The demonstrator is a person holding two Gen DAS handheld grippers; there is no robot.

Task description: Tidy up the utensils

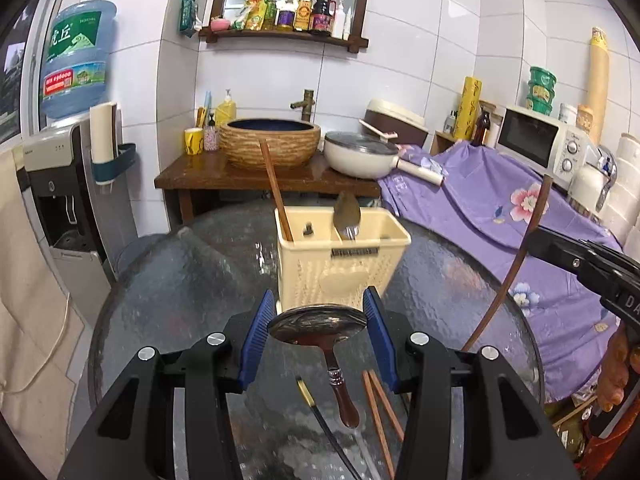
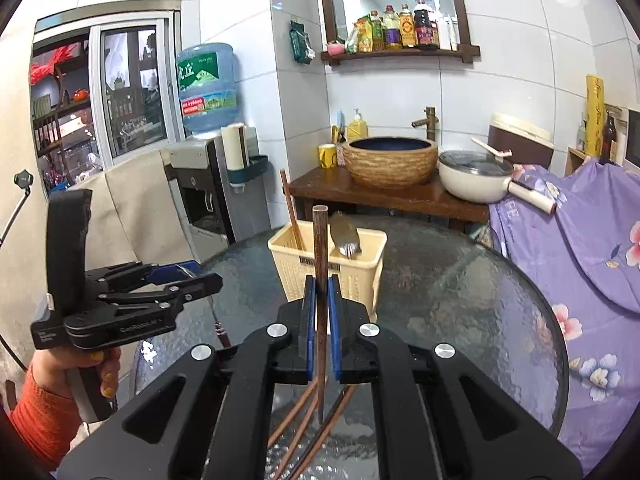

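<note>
Now we clamp spoon bowl in left gripper, chopstick upright in right gripper (jaws tight); basket beyond on table.

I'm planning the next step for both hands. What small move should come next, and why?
Probably carry the right gripper forward over the cream utensil basket and lower its dark chopstick in beside the chopstick already standing there. The left gripper, holding the spoon, can follow.
</note>
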